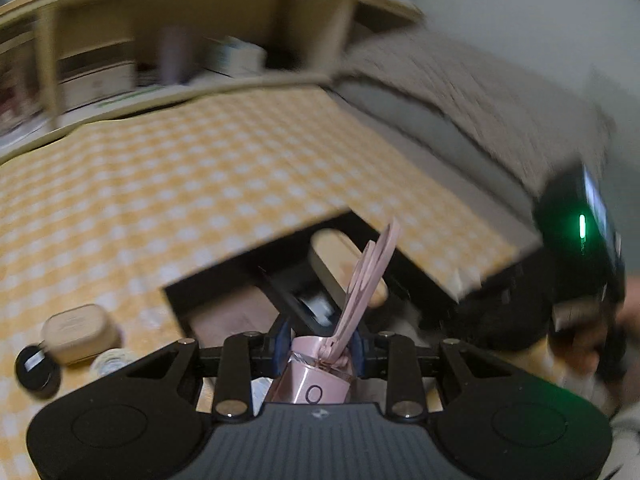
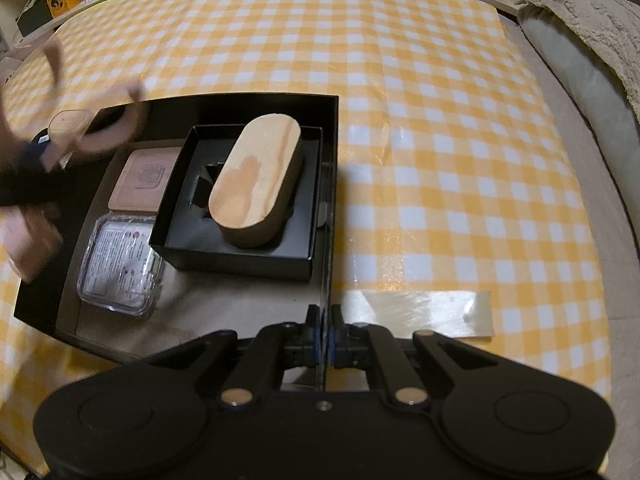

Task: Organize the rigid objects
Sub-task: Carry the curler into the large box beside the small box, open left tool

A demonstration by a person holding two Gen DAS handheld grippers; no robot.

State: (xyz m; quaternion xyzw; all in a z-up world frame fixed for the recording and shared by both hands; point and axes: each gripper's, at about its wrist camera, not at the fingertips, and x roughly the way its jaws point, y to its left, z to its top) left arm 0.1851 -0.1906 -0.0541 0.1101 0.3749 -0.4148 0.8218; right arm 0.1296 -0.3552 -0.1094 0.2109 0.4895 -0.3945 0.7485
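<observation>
My left gripper (image 1: pixel 320 350) is shut on a pink case (image 1: pixel 316 380) whose loop handle (image 1: pixel 372 272) sticks up. It hangs over the near left part of the open black box (image 1: pixel 248 268). In the right wrist view the same gripper and case (image 2: pixel 108 132) are a blur at the box's left edge. The right gripper (image 2: pixel 325 344) is shut on the box's thin right wall (image 2: pixel 330 200). A smaller black box (image 2: pixel 240 256) inside it carries an oval wooden box (image 2: pixel 256 176). A square wooden coaster (image 2: pixel 144 180) and a clear plastic container (image 2: pixel 120 268) lie beside it.
A beige case (image 1: pixel 78 332), a black disc (image 1: pixel 36 368) and a white round item (image 1: pixel 112 362) lie on the yellow checked cloth (image 2: pixel 440 140) left of the box. A tape strip (image 2: pixel 416 312) is stuck near the front. Shelves (image 1: pixel 160 60) run behind; a blanket (image 2: pixel 592 40) is at the right.
</observation>
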